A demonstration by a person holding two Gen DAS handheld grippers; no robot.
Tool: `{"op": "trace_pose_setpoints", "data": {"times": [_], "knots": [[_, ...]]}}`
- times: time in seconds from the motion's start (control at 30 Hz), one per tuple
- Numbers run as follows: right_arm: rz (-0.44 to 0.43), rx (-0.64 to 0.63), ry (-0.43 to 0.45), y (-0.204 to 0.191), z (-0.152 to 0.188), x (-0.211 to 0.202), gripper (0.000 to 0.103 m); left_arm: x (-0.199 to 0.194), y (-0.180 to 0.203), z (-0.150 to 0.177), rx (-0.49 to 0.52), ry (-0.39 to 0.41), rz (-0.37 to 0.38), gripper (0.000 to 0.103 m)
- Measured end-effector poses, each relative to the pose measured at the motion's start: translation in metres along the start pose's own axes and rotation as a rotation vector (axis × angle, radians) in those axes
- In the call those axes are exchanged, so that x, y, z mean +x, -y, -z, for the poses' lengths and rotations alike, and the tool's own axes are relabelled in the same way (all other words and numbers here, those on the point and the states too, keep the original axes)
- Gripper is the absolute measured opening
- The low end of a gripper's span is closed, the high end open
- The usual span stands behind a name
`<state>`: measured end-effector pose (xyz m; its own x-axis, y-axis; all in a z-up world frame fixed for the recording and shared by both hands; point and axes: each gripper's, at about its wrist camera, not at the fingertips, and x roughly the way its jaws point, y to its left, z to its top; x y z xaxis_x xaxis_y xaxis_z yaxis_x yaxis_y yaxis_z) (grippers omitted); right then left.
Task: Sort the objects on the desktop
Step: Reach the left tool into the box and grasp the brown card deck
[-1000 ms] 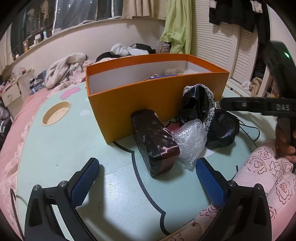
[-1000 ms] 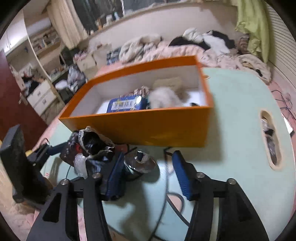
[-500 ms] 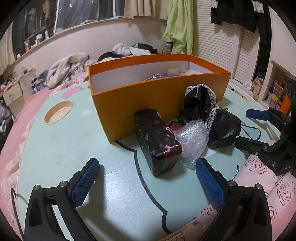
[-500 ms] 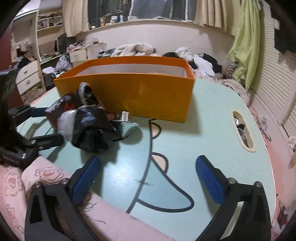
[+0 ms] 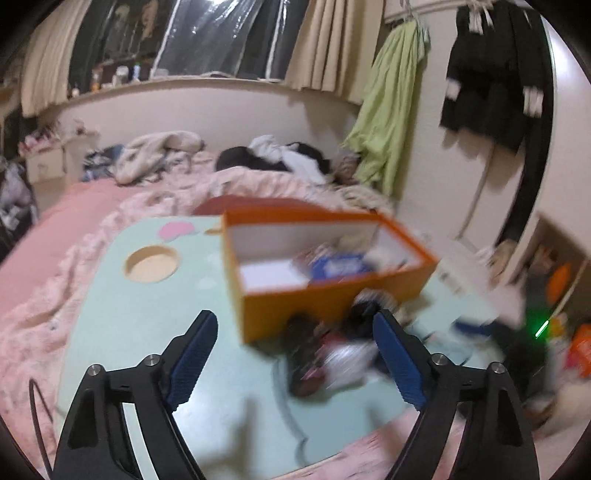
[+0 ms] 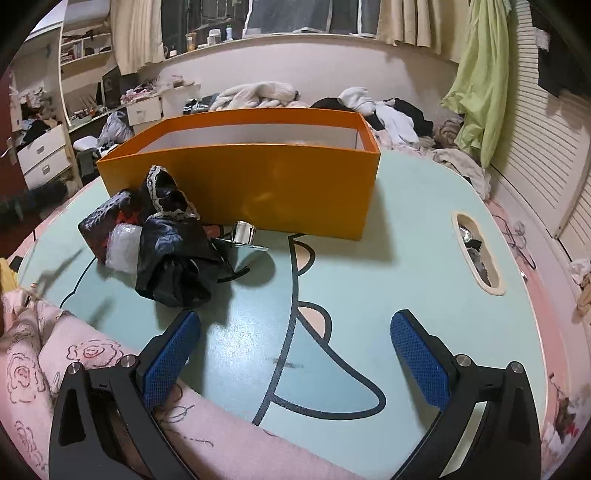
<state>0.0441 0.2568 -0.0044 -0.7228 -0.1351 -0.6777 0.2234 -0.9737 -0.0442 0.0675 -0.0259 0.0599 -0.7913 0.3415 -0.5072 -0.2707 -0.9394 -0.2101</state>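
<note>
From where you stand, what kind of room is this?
Most likely a lived-in bedroom. Heaped clothes lie on pink bedding, a green garment hangs by the window curtains, and a low cartoon table carries an orange box.

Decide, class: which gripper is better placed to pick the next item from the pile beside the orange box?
Probably the left gripper: open, with the dark pouch lying between its fingers. The right gripper, also open, faces bare table, pile off to its side.

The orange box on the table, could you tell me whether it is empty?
Not empty. The left wrist view looks into the open orange cardboard box and shows a blue packet and other blurred items inside.
</note>
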Motion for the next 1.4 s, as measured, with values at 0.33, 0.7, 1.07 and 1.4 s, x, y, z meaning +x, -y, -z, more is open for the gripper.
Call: {"op": "trace_pose_setpoints", "data": {"times": [0.33,0.7,1.07,1.4], "knots": [[-0.004,0.0,0.0,0.004,-0.002,0.001,0.102,0.106,0.02,-0.081,-0.149,-0.397,0.093,0.073],[-0.007,0.0,0.002,0.004,-0.003,0.001,0.102,0.189,0.044,-0.056,-0.148,-0.629,0.035,0.067],[-0.009,0.001,0.004,0.004,-0.004,0.0,0.102,0.114,0.011,-0.066,-0.268,-0.382,0.191,0.024],[-0.01,0.001,0.005,0.004,-0.007,0.001,0.102,0.055,-0.017,-0.058,-0.305,-0.287,0.22,0.043]]}}
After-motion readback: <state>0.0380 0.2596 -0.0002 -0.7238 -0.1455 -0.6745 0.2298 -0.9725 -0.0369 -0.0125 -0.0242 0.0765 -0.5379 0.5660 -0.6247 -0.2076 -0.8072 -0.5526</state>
